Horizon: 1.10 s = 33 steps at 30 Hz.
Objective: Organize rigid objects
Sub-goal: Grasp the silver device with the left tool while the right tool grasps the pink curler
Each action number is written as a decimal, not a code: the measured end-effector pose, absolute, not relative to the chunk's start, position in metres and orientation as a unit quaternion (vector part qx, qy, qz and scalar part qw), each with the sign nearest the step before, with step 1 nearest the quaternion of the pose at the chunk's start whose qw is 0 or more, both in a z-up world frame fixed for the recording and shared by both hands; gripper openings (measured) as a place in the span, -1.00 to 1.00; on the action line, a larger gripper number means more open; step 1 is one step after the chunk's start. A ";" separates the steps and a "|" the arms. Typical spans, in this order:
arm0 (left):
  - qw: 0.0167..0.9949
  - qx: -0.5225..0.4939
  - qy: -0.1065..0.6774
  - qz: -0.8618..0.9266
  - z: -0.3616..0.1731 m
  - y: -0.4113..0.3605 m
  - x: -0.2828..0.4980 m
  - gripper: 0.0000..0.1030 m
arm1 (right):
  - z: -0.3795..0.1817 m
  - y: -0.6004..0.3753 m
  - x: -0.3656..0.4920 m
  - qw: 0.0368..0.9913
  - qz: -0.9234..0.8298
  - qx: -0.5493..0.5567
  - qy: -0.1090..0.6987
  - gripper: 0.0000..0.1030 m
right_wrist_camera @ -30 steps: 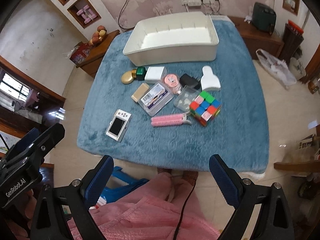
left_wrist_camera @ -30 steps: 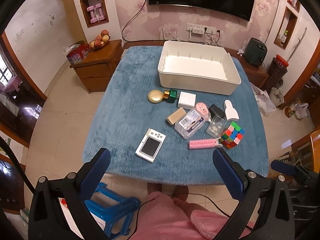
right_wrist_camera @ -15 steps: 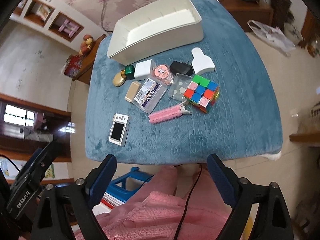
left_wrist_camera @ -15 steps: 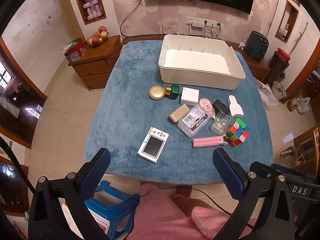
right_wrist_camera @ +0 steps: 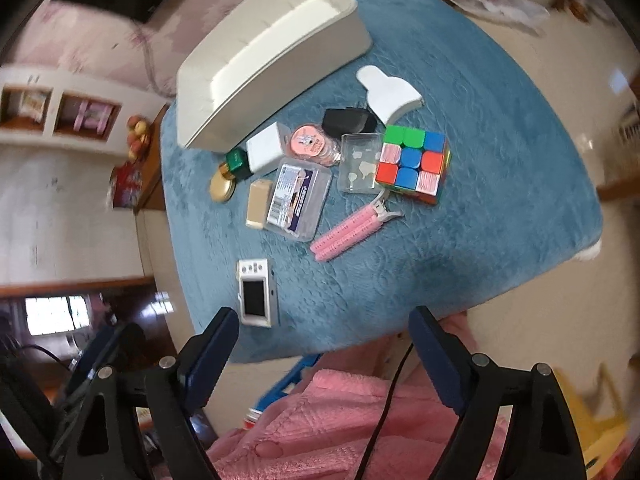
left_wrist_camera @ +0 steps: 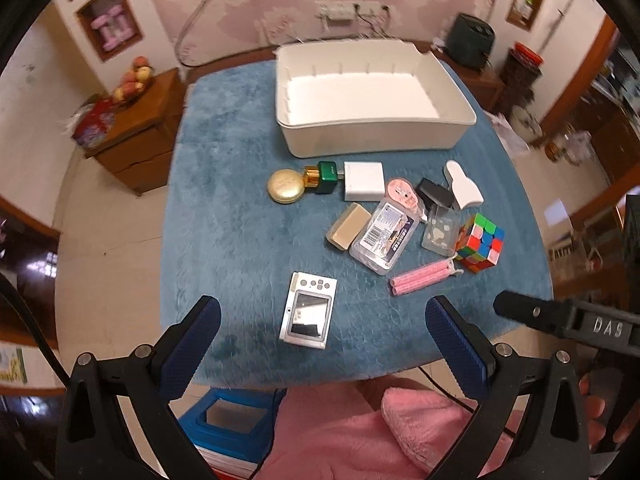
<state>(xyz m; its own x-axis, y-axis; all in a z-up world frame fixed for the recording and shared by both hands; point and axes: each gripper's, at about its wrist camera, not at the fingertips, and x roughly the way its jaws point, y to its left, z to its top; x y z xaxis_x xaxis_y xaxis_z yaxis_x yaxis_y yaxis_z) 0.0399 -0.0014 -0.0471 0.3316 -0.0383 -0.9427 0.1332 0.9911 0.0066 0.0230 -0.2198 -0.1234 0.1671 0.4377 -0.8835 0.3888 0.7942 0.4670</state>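
Observation:
A white bin (left_wrist_camera: 372, 132) (right_wrist_camera: 272, 52) stands empty at the far side of the blue-covered table (left_wrist_camera: 224, 220). In front of it lie several small items: a silver camera (left_wrist_camera: 308, 316) (right_wrist_camera: 256, 292), a colour cube (left_wrist_camera: 480, 242) (right_wrist_camera: 414, 164), a pink hair clip (left_wrist_camera: 422, 278) (right_wrist_camera: 348, 232) and a labelled clear case (left_wrist_camera: 384, 236) (right_wrist_camera: 298, 196). My left gripper (left_wrist_camera: 323, 316) hangs open above the near edge, with the camera below its gap. My right gripper (right_wrist_camera: 324, 320) is wide and its jaws are closing with nothing between them, high over the near edge.
Also on the table are a gold compact (left_wrist_camera: 286, 187), a green bottle (left_wrist_camera: 324, 176), a white block (left_wrist_camera: 363, 181), a tan bar (left_wrist_camera: 348, 226), a white scraper (left_wrist_camera: 462, 190) and a small clear box (left_wrist_camera: 440, 232). A blue stool (left_wrist_camera: 232, 420) and a pink sleeve (left_wrist_camera: 340, 432) are below.
Both grippers have come down and closer to the table. The right view has rolled, so the table now looks tilted. The left gripper has shifted over the camera.

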 end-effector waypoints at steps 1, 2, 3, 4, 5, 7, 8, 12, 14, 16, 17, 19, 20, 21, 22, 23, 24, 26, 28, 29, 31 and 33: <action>0.810 0.046 0.582 -0.060 -0.051 0.000 0.045 0.98 | -0.126 -0.220 0.024 0.690 0.012 0.330 0.644 0.71; 0.804 0.052 0.589 -0.068 -0.055 0.002 0.050 0.98 | -0.130 -0.219 0.026 0.684 0.002 0.345 0.643 0.71; 0.799 0.056 0.595 -0.075 -0.058 0.003 0.055 0.98 | -0.133 -0.218 0.027 0.679 -0.004 0.355 0.643 0.71; 0.793 0.059 0.601 -0.081 -0.062 0.004 0.059 0.98 | -0.136 -0.217 0.028 0.674 -0.011 0.366 0.642 0.70; 0.784 0.066 0.611 -0.089 -0.069 0.006 0.065 0.98 | -0.139 -0.217 0.029 0.669 -0.018 0.377 0.641 0.69; 0.770 0.070 0.626 -0.098 -0.079 0.007 0.074 0.98 | -0.148 -0.214 0.032 0.656 -0.036 0.399 0.640 0.64; 0.760 0.070 0.637 -0.105 -0.086 0.009 0.078 0.98 | -0.151 -0.214 0.033 0.652 -0.040 0.405 0.639 0.64; 0.730 0.073 0.668 -0.122 -0.110 0.015 0.088 0.98 | -0.169 -0.208 0.036 0.632 -0.066 0.435 0.638 0.64; 0.717 0.077 0.681 -0.128 -0.122 0.017 0.092 0.98 | -0.177 -0.204 0.037 0.625 -0.076 0.441 0.639 0.64; 0.705 0.080 0.692 -0.130 -0.131 0.019 0.096 0.98 | -0.186 -0.201 0.040 0.619 -0.087 0.445 0.641 0.64; 0.695 0.081 0.702 -0.132 -0.139 0.020 0.098 0.98 | -0.192 -0.200 0.041 0.614 -0.094 0.450 0.641 0.64; 0.682 0.086 0.714 -0.134 -0.150 0.020 0.099 0.98 | -0.200 -0.199 0.043 0.607 -0.105 0.462 0.638 0.57; 0.674 0.090 0.721 -0.135 -0.157 0.020 0.100 0.97 | -0.205 -0.199 0.043 0.602 -0.114 0.469 0.636 0.57; 0.667 0.094 0.727 -0.136 -0.162 0.020 0.101 0.96 | -0.209 -0.200 0.044 0.598 -0.123 0.474 0.635 0.56; 0.658 0.098 0.733 -0.138 -0.169 0.019 0.101 0.96 | -0.214 -0.200 0.044 0.593 -0.132 0.478 0.634 0.56; 0.647 0.104 0.742 -0.141 -0.176 0.018 0.102 0.96 | -0.217 -0.202 0.045 0.589 -0.143 0.484 0.631 0.56; 0.640 0.107 0.748 -0.139 -0.182 0.017 0.102 0.96 | -0.221 -0.203 0.045 0.588 -0.153 0.490 0.626 0.56; 0.623 0.103 0.762 -0.143 -0.195 0.016 0.103 0.96 | -0.227 -0.206 0.048 0.587 -0.168 0.493 0.619 0.54; 0.612 0.105 0.771 -0.146 -0.203 0.015 0.104 0.96 | -0.232 -0.209 0.050 0.585 -0.186 0.491 0.618 0.53; 0.607 0.107 0.774 -0.146 -0.208 0.014 0.104 0.96 | -0.235 -0.210 0.051 0.582 -0.192 0.492 0.618 0.53; 0.599 0.112 0.779 -0.146 -0.216 0.012 0.105 0.96 | -0.242 -0.212 0.053 0.576 -0.199 0.498 0.617 0.48; 0.594 0.114 0.783 -0.143 -0.224 0.012 0.108 0.96 | -0.249 -0.214 0.054 0.569 -0.205 0.502 0.618 0.44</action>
